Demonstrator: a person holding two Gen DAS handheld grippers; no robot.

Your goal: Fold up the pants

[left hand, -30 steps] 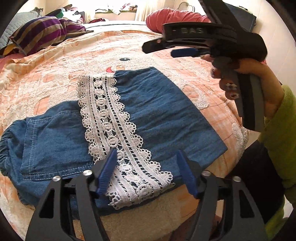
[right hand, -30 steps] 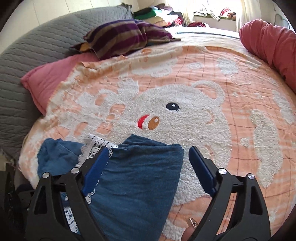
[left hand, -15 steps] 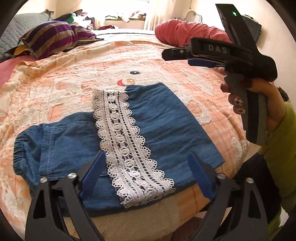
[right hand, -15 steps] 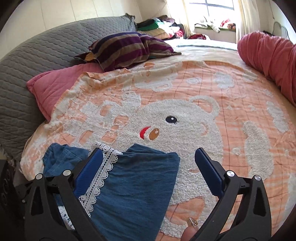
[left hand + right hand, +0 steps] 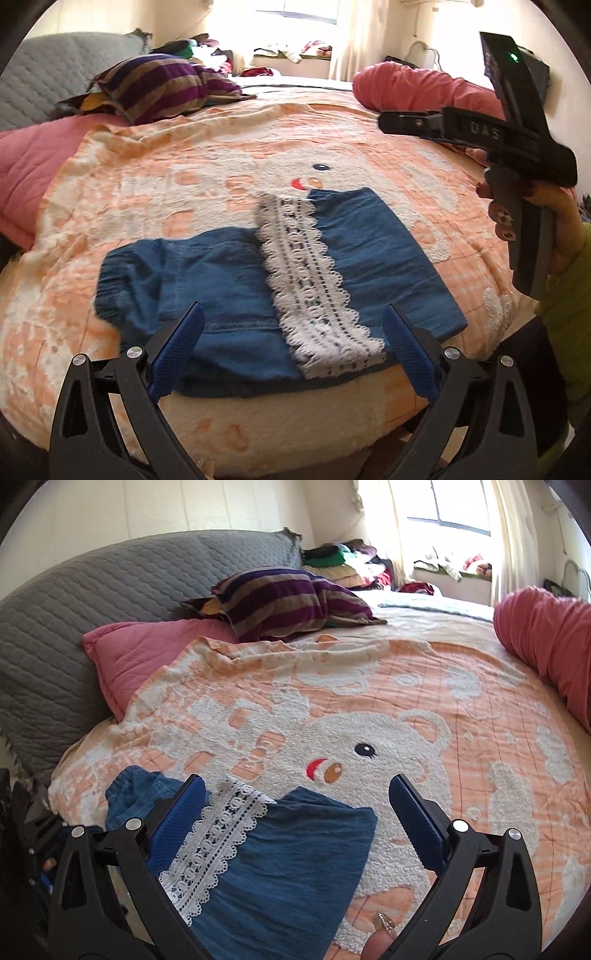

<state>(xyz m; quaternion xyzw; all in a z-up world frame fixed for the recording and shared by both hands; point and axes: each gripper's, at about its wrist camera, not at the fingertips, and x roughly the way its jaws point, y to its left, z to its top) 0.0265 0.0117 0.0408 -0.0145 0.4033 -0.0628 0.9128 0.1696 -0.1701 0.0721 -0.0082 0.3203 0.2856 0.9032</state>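
Note:
The blue denim pants (image 5: 229,280) lie folded flat on the orange bear blanket (image 5: 184,184) near the bed's front edge, with a white lace hem band (image 5: 314,280) across the top. My left gripper (image 5: 295,350) is open and empty, raised above the pants' near edge. My right gripper (image 5: 295,812) is open and empty, held in the air above the pants (image 5: 288,867) and lace band (image 5: 218,845). The right gripper also shows in the left wrist view (image 5: 406,123), high at the right in a hand.
A striped purple pillow (image 5: 288,598), a pink pillow (image 5: 147,653) and a grey quilted headboard cushion (image 5: 74,620) lie at the left back. A red bolster (image 5: 546,642) lies at the right. Clothes are piled by the window (image 5: 351,561).
Both grippers have lifted up and back from the pants, which now look smaller and farther. The pants have not moved.

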